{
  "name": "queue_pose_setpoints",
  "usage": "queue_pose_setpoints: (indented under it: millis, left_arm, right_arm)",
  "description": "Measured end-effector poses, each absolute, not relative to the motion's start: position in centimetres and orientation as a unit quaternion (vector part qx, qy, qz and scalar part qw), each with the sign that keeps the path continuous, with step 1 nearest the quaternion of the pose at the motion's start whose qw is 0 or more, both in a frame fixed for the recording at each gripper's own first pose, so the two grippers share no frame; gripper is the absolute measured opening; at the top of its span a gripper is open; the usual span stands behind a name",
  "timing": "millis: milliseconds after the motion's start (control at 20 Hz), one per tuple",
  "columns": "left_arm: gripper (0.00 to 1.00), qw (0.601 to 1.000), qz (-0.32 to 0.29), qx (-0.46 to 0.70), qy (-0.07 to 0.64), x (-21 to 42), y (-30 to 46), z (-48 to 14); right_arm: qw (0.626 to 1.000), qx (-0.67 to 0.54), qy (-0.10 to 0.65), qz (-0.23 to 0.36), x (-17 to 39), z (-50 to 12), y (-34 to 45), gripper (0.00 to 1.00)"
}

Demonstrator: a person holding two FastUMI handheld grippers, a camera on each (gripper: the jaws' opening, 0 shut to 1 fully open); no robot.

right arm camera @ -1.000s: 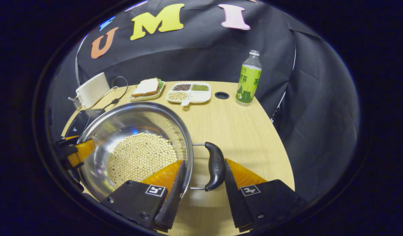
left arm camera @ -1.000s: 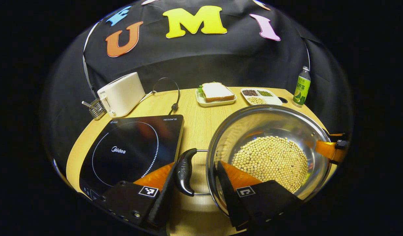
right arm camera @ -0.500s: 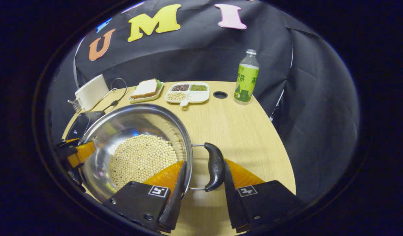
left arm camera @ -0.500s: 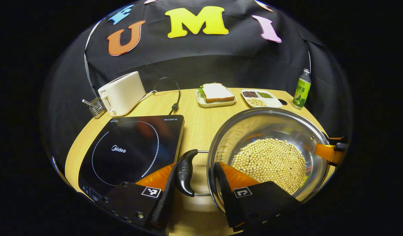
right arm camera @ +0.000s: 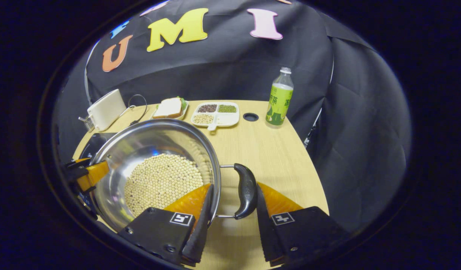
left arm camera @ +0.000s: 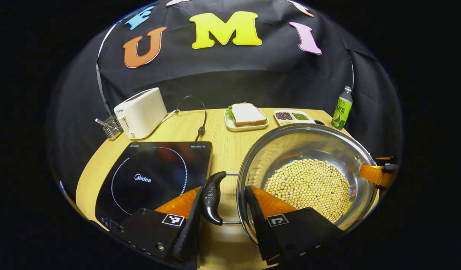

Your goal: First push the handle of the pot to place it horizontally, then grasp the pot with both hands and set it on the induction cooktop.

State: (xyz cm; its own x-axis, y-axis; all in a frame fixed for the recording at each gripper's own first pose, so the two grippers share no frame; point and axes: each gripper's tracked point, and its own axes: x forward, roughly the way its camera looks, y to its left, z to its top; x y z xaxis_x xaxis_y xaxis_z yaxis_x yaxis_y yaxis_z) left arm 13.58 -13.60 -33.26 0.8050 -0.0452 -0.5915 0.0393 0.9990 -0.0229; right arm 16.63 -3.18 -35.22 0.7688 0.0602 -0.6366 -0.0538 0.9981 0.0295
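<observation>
Pot (left arm camera: pixel 309 176) now lifted off the bench (left arm camera: pixel 222 142) since a second ago, left hand-held gripper (left arm camera: pixel 222 208) and right hand-held gripper (right arm camera: pixel 232 206) each clenched across handle and rim; next, carry to cooktop (left arm camera: pixel 155 176).

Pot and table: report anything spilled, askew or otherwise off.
Nothing stands out. The pot looks level, its beans all inside, none on the table. Each gripper, left and right, straddles a side handle and the rim. The induction cooktop is bare.
</observation>
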Motion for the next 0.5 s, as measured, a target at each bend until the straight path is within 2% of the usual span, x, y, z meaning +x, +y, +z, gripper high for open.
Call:
queue_pose_setpoints:
  millis: [150,450,500]
  left_arm:
    - [0.65,0.951,-0.020,-0.009,0.310,13.5,-12.4,-32.0]
    - [0.65,0.954,-0.010,-0.009,0.299,13.1,-8.4,-29.4]
    - [0.65,0.955,-0.007,-0.009,0.298,13.0,-7.7,-29.1]
  right_arm:
    - [0.942,0.003,0.333,0.032,16.4,-33.6,-2.1,0.62]
    - [0.945,0.005,0.325,0.039,15.6,-30.6,1.5,0.60]
    - [0.945,0.005,0.324,0.041,15.5,-30.2,2.3,0.62]
